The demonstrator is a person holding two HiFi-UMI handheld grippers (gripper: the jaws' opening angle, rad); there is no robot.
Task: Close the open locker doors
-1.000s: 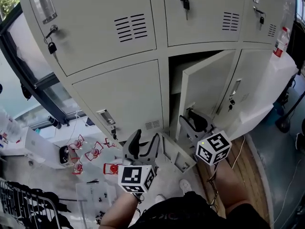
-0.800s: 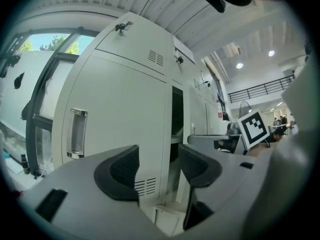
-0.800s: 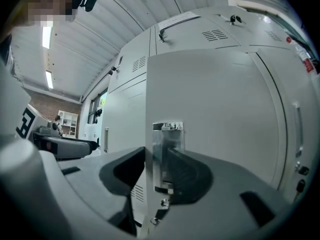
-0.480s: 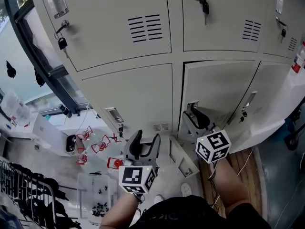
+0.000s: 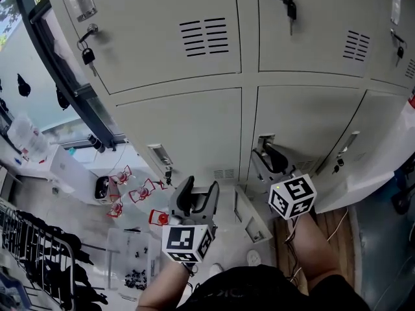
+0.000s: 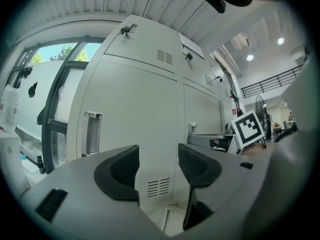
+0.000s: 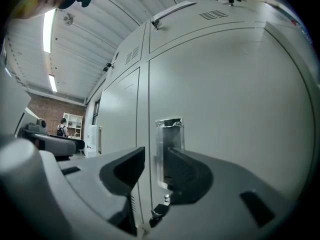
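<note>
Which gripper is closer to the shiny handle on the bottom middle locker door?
Right. The right gripper is right at that handle, which shows between its jaws. The left gripper hangs farther left, facing the neighbouring door.

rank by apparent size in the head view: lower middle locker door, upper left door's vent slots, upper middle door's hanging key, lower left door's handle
1. lower middle locker door
2. vent slots
3. hanging key and lower left door's handle: these look about alike, so they are left unranked.

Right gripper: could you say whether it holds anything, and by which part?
Nothing is held: the right gripper has jaws apart before the handle of the locker door.
</note>
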